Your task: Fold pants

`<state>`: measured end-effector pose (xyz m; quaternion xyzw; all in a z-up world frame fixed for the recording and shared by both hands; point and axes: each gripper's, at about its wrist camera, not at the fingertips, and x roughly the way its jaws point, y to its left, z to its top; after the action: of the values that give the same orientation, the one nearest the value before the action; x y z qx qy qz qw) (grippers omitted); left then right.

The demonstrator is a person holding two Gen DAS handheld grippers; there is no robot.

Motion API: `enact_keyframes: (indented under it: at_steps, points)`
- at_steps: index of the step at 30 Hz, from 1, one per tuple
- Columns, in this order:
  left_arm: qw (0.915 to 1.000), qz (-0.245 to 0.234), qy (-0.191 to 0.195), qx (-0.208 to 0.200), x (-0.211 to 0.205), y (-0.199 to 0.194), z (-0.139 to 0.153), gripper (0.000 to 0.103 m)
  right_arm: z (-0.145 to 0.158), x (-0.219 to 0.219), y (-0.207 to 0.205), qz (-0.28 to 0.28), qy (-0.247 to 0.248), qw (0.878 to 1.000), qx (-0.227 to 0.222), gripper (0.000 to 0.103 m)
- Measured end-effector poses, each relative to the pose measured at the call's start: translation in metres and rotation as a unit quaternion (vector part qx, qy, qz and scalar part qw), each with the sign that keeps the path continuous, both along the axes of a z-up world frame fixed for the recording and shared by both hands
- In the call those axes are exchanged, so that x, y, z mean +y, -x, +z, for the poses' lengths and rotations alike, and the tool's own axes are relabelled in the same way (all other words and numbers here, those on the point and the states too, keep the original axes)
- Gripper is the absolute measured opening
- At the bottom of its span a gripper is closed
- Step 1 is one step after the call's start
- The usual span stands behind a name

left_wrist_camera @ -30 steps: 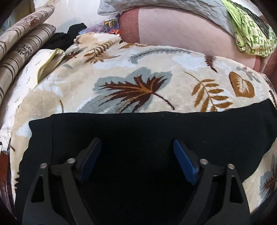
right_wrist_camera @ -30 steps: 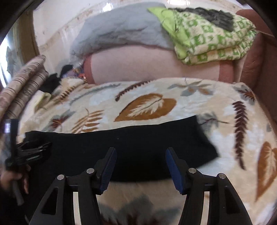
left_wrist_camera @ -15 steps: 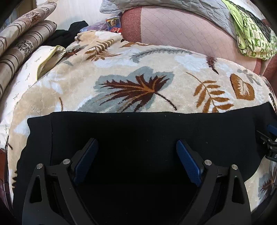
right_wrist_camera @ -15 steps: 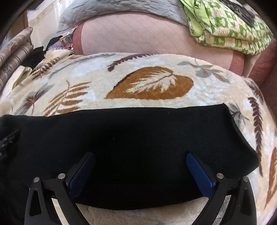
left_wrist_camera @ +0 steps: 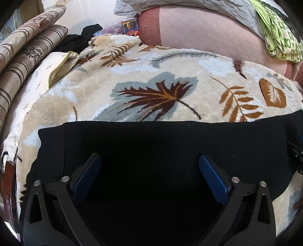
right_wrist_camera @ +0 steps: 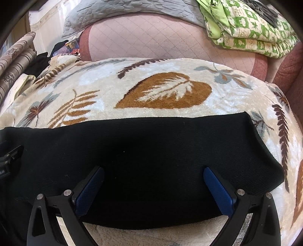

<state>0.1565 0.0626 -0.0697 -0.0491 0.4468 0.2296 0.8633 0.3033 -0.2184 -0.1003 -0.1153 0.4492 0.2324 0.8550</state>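
Black pants (left_wrist_camera: 151, 143) lie flat as a long band across a leaf-patterned blanket (left_wrist_camera: 151, 94); they also show in the right wrist view (right_wrist_camera: 151, 147). My left gripper (left_wrist_camera: 149, 170) is open, its blue pads (left_wrist_camera: 214, 177) spread wide just above the cloth near the pants' left end. My right gripper (right_wrist_camera: 153, 181) is open too, its pads (right_wrist_camera: 217, 189) low over the pants' near edge toward the right end. Neither holds anything. The right gripper's body shows at the right edge of the left view (left_wrist_camera: 296, 153), and the left gripper's body at the left edge of the right view (right_wrist_camera: 9, 159).
A pink quilted cushion (right_wrist_camera: 170, 39) backs the blanket. A folded green patterned cloth (right_wrist_camera: 251, 32) and a grey quilt (right_wrist_camera: 121, 13) lie on top of it. Striped rolled bedding (left_wrist_camera: 22, 62) is on the left, with dark clothes and a small box (left_wrist_camera: 130, 25) behind.
Both grippers have come down closer to the pants and opened wider. The right gripper moved forward, from the blanket in front onto the pants' near edge. The pants lie as before.
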Motion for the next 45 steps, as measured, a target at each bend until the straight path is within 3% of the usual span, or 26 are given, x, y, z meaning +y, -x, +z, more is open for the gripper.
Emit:
enact_keyframes:
  at_steps: [3, 7, 45]
  points:
    - [1.0, -0.001, 0.003, 0.001, 0.0, -0.001, -0.002, 0.103, 0.0, 0.0, 0.0, 0.002, 0.0, 1.0, 0.001, 0.103]
    - [0.9983, -0.001, 0.057, -0.014, 0.015, 0.002, -0.004, 0.103, 0.0, 0.0, -0.001, 0.001, -0.004, 1.0, 0.002, 0.103]
    - [0.9987, 0.0, 0.05, -0.012, 0.009, 0.0, -0.003, 0.103, 0.0, 0.0, 0.0, 0.002, 0.002, 1.0, -0.003, 0.103]
